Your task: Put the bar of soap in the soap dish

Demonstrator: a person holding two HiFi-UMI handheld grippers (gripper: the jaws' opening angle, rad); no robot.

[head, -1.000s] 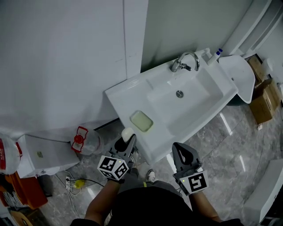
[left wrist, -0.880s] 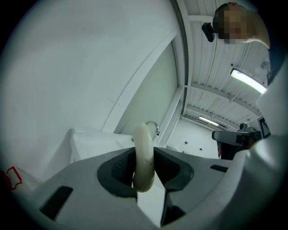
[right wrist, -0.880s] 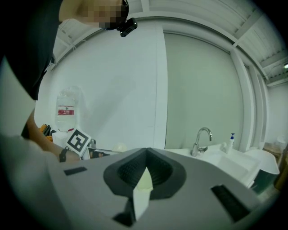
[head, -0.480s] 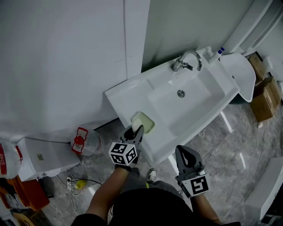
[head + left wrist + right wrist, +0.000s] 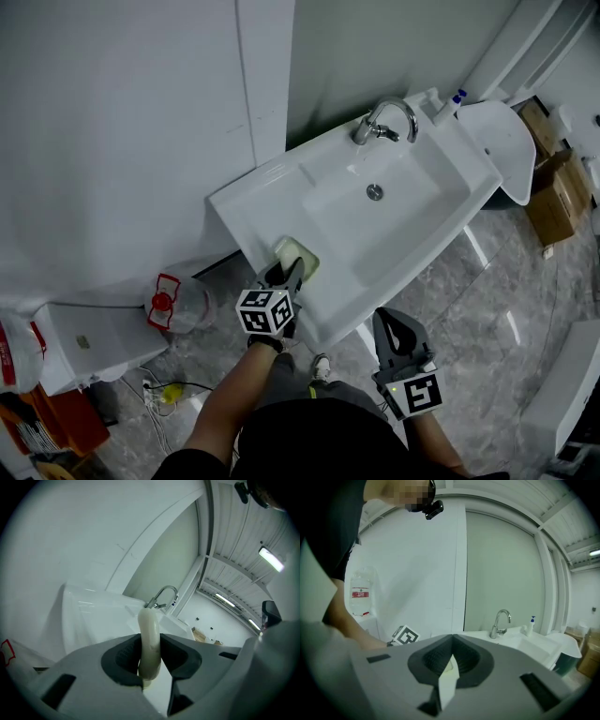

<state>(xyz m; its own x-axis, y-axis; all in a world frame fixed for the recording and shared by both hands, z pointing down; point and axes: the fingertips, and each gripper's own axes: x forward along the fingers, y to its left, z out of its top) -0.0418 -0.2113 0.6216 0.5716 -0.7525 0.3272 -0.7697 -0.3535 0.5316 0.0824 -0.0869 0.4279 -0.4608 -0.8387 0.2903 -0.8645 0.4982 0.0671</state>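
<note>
Cream soap (image 5: 149, 641) between left jaws; red container label (image 5: 161, 302) unreadable.

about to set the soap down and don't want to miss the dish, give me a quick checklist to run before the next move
1. Bar of soap gripped on edge between the left gripper's jaws: ok.
2. Soap dish free of other things: ok for the part in view; the gripper hides its near end.
3. Soap lined up over the dish: ok in the head view, with the tips at its near edge.
4. Gap between soap and dish: cannot tell.
5. Right gripper shut, empty and back from the sink: ok.
</note>
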